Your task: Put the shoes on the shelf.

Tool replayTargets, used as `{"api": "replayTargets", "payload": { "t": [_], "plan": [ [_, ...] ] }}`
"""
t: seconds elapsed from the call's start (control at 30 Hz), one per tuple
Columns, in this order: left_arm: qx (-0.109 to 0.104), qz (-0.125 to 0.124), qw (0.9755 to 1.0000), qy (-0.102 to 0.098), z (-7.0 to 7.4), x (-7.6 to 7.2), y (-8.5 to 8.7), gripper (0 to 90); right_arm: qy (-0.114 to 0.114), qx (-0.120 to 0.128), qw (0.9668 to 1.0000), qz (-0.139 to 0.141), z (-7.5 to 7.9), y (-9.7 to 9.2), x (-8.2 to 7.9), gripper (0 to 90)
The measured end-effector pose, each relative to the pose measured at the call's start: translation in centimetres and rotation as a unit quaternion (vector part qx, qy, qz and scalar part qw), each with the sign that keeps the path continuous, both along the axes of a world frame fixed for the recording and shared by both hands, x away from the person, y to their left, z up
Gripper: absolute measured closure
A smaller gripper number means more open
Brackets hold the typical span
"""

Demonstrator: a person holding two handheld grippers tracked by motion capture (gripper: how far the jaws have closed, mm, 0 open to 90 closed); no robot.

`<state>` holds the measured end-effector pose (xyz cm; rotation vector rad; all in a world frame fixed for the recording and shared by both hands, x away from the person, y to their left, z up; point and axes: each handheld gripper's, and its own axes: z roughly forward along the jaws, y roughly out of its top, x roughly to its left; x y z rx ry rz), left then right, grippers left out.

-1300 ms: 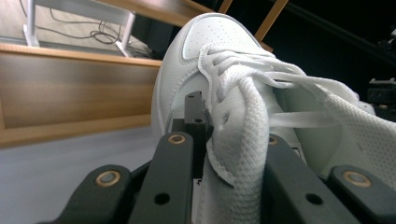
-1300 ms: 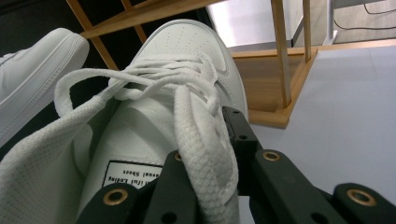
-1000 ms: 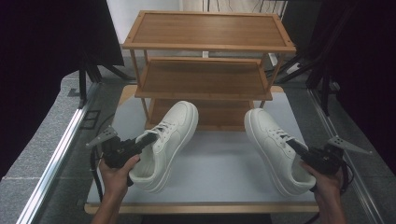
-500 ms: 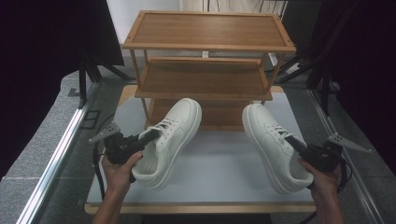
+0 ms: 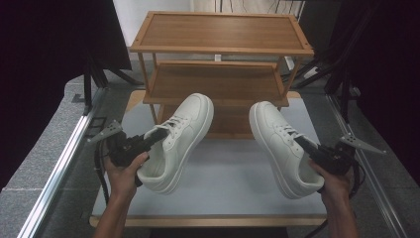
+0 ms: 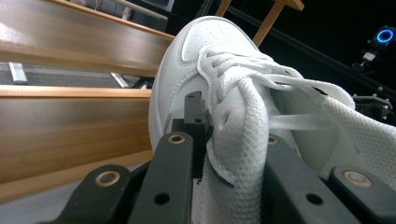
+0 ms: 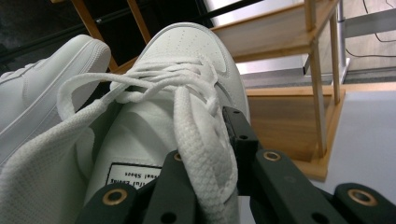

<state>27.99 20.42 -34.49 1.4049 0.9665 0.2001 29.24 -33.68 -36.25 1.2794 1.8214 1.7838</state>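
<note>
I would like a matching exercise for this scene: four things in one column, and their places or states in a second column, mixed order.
Things:
1. left shoe
2. right shoe
3. top shelf of the rack
4. table

Places or states:
A. bare wood, nothing on it
B. gripped at its collar by the left gripper
C. light grey surface under both shoes
D. gripped at its collar by the right gripper

Pairs: 1-B, 2-D, 3-A, 4-C
</note>
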Motion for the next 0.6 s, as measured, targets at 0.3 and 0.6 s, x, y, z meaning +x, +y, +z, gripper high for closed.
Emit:
{"api": "replayTargets", "payload": {
  "t": [0.3,0.6],
  "plan": [
    [-0.015,0.005,0.9999,0.002,0.6,0.9,0.5,82.3,-0.009,0.001,0.9999,-0.010,1.4,0.8,1.0,84.2],
    [0.001,0.014,0.9999,0.000,1.1,2.1,0.1,82.3,-0.012,-0.005,0.9998,-0.018,2.4,1.6,2.0,84.1]
  ]
}}
